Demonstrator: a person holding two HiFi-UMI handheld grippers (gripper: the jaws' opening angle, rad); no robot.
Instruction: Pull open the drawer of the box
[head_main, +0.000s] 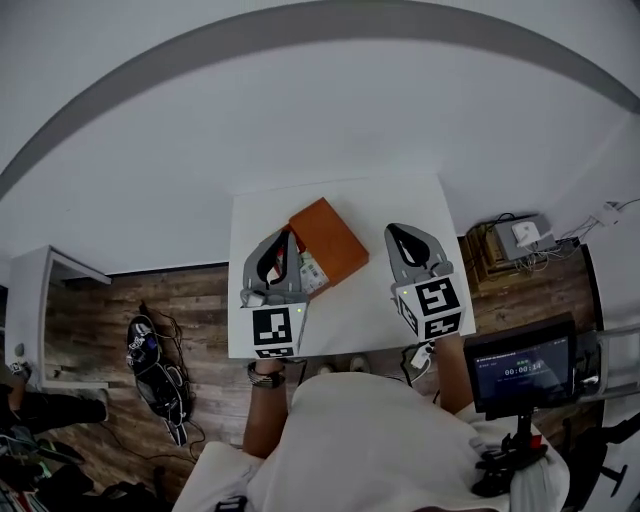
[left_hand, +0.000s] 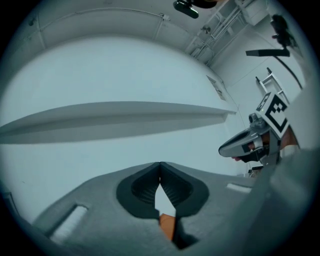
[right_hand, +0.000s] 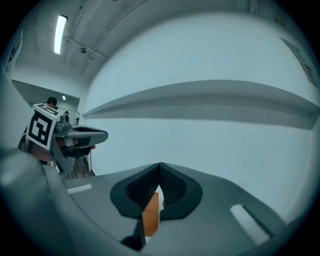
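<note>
Box: a flat orange cardboard box (head_main: 330, 238) lies askew on the middle of the table, one corner pointing away from the person.
Drawer end: a pale part with green print (head_main: 312, 270) shows at the box's near-left end. Whether it is the drawer pulled out cannot be told.
Left gripper: the grey two-jaw left gripper (head_main: 288, 236) lies along the box's left side, its tip at the box's far-left edge. In the left gripper view its dark ribbed pads (left_hand: 172, 187) meet at the tips, with nothing pinched between them.
Right gripper: the grey right gripper (head_main: 393, 230) rests over bare tabletop to the right of the box, apart from it. Its jaws are pressed together at the tips and empty.
Marker cubes: a white cube with black squares sits at the near end of each gripper (head_main: 273, 330) (head_main: 432, 305).
Table: a small white square table (head_main: 350, 195) stands against a white wall.
Surroundings: wooden plank floor (head_main: 120, 290) lies on both sides, and a dark screen with pale digits (head_main: 522, 368) stands to the right.
Person: a white shirt (head_main: 370, 440), with a dark wristband (head_main: 266, 376) on the left wrist.
</note>
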